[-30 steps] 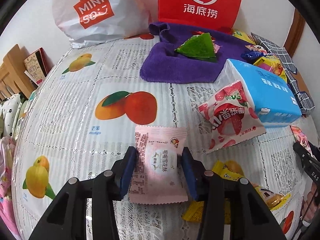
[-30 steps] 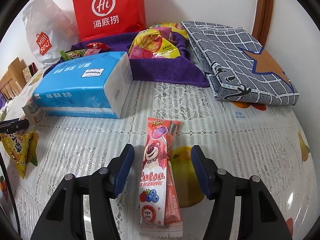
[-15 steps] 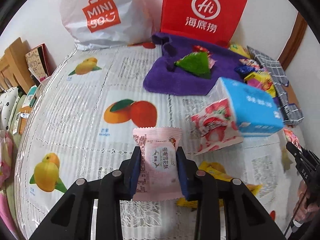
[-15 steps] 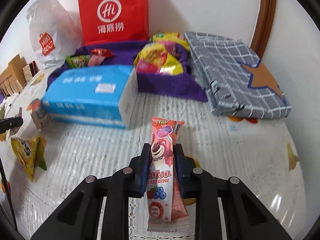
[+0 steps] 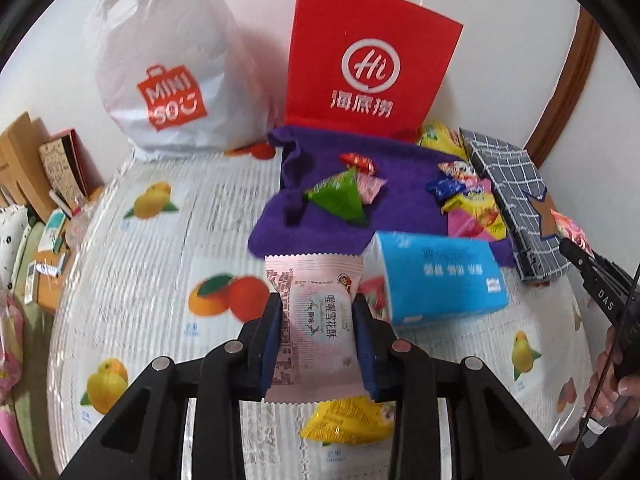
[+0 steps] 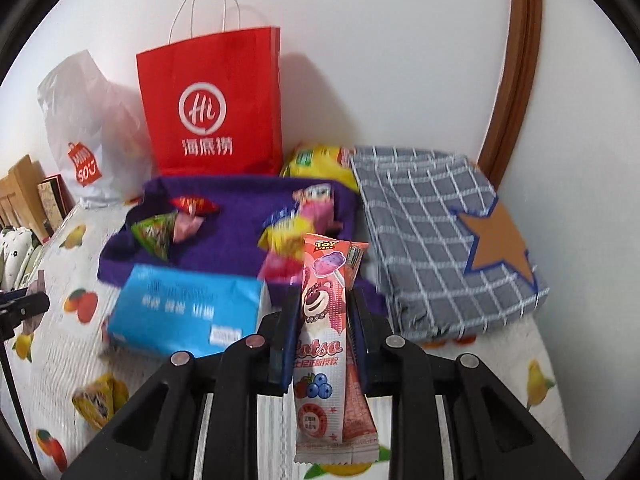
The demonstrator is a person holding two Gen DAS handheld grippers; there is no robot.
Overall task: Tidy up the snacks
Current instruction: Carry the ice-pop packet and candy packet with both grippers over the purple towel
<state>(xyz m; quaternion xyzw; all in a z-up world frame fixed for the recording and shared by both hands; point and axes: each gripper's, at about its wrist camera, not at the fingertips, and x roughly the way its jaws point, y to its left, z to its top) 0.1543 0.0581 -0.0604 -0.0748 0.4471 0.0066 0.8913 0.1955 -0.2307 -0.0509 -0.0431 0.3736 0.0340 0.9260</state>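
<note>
Blur smears the tissue pack [image 5: 440, 276] lettering; left fingers [image 5: 316, 340] clamp a pink packet [image 5: 316, 316], right fingers [image 6: 324, 336] a Lotso stick [image 6: 320, 340], both above the fruit-print surface [image 5: 152, 264]

The left claw [image 5: 316, 338] is seen angled downward, its two black arms converging toward blue-padded jaws that are pressed against both sides of a pink packet [image 5: 314, 320]; the packet is held clear of the surface. The right claw [image 6: 324, 330] is likewise tilted downward, and its jaws are clamped on a long pink stick-shaped snack [image 6: 322, 344], which is gripped near its middle and held upright. At the right edge of the left wrist view, a hand [image 5: 612, 376] is seen wrapped around the right claw's black handle.
</note>
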